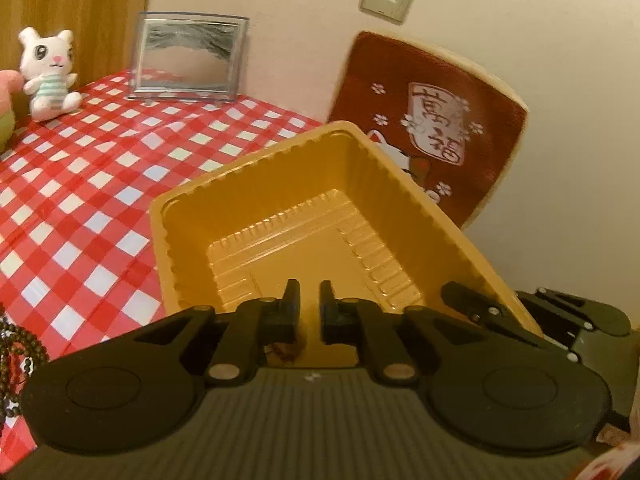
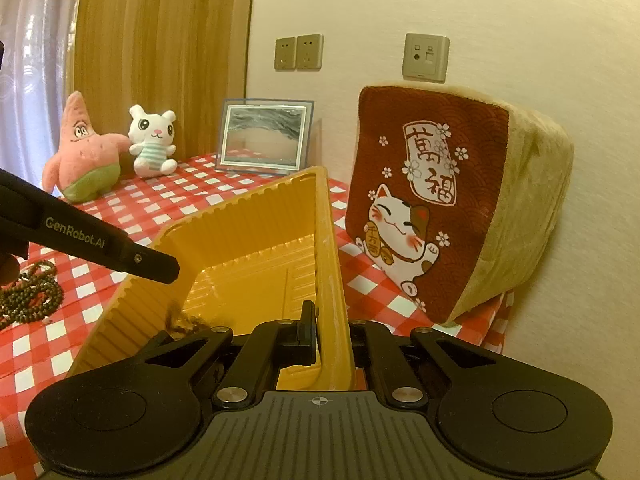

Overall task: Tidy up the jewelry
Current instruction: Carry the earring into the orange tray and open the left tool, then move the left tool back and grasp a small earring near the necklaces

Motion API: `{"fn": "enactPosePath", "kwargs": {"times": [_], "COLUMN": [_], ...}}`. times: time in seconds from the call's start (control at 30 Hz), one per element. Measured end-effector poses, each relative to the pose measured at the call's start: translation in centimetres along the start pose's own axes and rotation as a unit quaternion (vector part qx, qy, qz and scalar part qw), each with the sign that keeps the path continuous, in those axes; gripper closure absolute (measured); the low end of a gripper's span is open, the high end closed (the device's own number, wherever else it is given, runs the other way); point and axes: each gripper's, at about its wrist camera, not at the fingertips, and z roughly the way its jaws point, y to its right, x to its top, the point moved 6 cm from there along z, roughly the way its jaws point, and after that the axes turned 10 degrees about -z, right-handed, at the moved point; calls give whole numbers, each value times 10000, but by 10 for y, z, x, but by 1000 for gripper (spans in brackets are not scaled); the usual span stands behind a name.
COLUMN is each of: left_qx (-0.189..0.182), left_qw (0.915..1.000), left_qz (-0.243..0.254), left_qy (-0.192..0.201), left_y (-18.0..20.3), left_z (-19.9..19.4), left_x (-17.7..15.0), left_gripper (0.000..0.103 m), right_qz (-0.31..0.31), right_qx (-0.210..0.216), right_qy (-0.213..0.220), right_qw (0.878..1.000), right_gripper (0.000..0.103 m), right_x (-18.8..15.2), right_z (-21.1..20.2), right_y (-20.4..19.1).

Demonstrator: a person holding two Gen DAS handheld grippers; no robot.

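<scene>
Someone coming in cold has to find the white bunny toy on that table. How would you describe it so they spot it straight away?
Start at the red-and-white checked tablecloth and look to its far end, by the wooden panel. Two plush toys sit there to the left of a clear picture frame. The white bunny toy is the smaller one nearer the frame, in a green-striped shirt, unlike the pink starfish toy beside it.
</scene>
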Motion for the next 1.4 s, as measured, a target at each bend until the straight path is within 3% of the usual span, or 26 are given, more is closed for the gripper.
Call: {"fn": "enactPosePath", "kwargs": {"times": [0.17, 0.33, 0.53, 0.77, 1.03, 1.4], "left_qx": [192, 674, 1425, 1937, 2070, 2112], "left_qw": [9996, 9969, 9885, 9788, 9773, 9774], "left_qz": [38, -68, -246, -565, -373, -86], "left_qy": [190, 388, 444, 356, 245, 72], "left_y": [-10, -41, -90, -132, -140, -153], "left_z": [-15, -41, -68, -85, -75, -46], "left_x": [1, -4, -22, -49, -65, -60], "left_gripper": [83, 80, 80, 80, 80, 84], "right_qz": [-3, 0, -11, -19, -30, -49], "right_qx": [8, 8, 9, 2, -2, -15], "right_qy": [-13, -15, -15, -13, -21, -41], "right_qw": [10000, 10000, 10000, 10000, 10000, 10000], "right_gripper": [98, 98, 98, 98, 98, 98], "right_x": [0, 0, 0, 1, 1, 0], "right_z": [2, 2, 3, 3, 3, 5], "right_y": [2, 2, 2, 1, 1, 2]}}
